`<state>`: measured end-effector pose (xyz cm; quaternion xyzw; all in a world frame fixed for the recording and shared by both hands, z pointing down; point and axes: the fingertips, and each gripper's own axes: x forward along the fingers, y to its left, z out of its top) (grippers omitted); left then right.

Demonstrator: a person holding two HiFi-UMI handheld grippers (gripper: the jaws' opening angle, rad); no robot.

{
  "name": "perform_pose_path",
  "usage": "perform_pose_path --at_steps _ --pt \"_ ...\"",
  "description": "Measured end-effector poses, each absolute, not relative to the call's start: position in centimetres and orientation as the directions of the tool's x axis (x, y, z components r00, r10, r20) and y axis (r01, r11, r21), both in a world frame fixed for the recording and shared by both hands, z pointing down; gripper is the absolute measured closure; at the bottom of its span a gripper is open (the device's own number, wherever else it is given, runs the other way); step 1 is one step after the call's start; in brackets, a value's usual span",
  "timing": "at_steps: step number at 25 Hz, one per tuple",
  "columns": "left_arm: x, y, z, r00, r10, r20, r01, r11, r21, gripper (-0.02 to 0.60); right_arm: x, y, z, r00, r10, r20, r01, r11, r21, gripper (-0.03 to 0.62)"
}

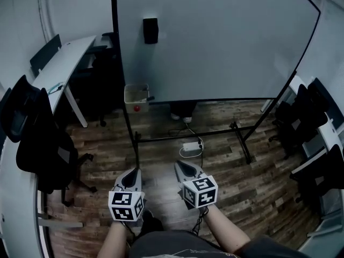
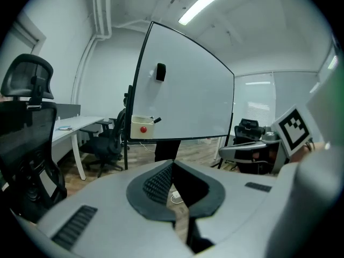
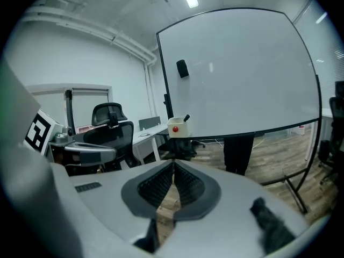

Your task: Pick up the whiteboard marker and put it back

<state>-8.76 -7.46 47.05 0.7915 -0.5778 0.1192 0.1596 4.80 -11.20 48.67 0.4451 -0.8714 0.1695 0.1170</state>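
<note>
A dark whiteboard marker (image 1: 150,98) sticks out of a cream holder box (image 1: 135,94) with a red dot, fixed at the lower left corner of the whiteboard (image 1: 215,36). The marker (image 2: 156,121) and box (image 2: 142,128) also show in the left gripper view, as do the marker (image 3: 186,118) and box (image 3: 177,128) in the right gripper view. My left gripper (image 1: 134,171) and right gripper (image 1: 179,166) hang side by side over the wood floor, well short of the board. Both the left gripper (image 2: 172,163) and right gripper (image 3: 173,165) are shut on nothing.
A black eraser (image 1: 150,30) sticks to the board. The board's black stand legs (image 1: 243,144) and a white power strip (image 1: 191,147) lie on the floor ahead. A person's legs (image 3: 237,152) stand behind the board. Office chairs (image 1: 37,144) and a desk (image 1: 62,69) are left; more chairs (image 1: 301,122) are right.
</note>
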Motion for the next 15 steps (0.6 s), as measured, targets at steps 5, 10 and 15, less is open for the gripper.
perform_pose_path --at_steps 5,10,15 --pt "-11.4 -12.8 46.4 0.336 -0.876 0.346 -0.939 -0.285 0.192 0.568 2.2 -16.0 47.7 -0.553 -0.761 0.34 -0.833 0.519 -0.193 0.57" --pt "-13.7 -17.2 46.1 0.379 -0.861 0.339 -0.924 -0.328 0.198 0.568 -0.6 -20.0 46.8 -0.53 -0.779 0.336 -0.848 0.494 -0.192 0.569" --pt "-15.7 -20.7 46.8 0.416 -0.841 0.347 -0.908 -0.364 0.207 0.568 -1.9 -22.8 46.6 -0.474 -0.82 0.32 -0.88 0.426 -0.21 0.569"
